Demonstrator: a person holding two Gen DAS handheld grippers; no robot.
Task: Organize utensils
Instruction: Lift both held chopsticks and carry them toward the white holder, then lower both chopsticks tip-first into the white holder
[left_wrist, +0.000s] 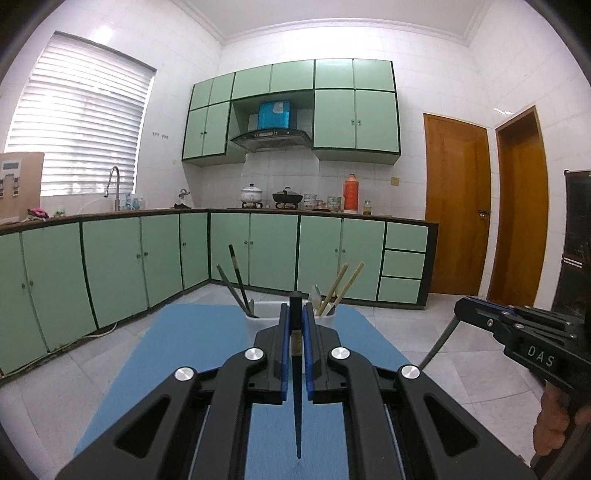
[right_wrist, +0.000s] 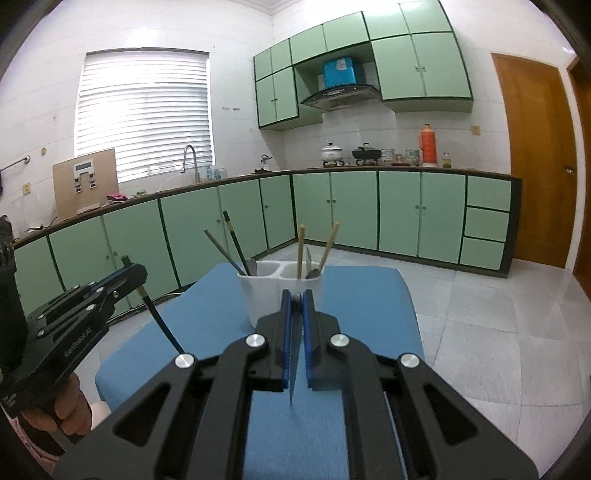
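My left gripper (left_wrist: 295, 314) is clamped on a dark tapered chopstick (left_wrist: 297, 398); my right gripper (right_wrist: 296, 299) pinches a slim metal utensil (right_wrist: 293, 369). At twelve o'clock on the blue mat (right_wrist: 369, 302), the white two-compartment plastic holder (right_wrist: 273, 291) keeps chopsticks and spoons.

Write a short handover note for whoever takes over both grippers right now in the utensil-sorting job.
Left gripper: shut on a black chopstick, tip hanging down.
Right gripper: shut on a thin grey stick, probably a chopstick.
Both are above the blue mat, short of the white holder.
Done: the holder's left compartment has two dark chopsticks and a spoon; the right one has two bamboo chopsticks and spoons.
Left: drop both held sticks in, likely with the dark ones on the left.
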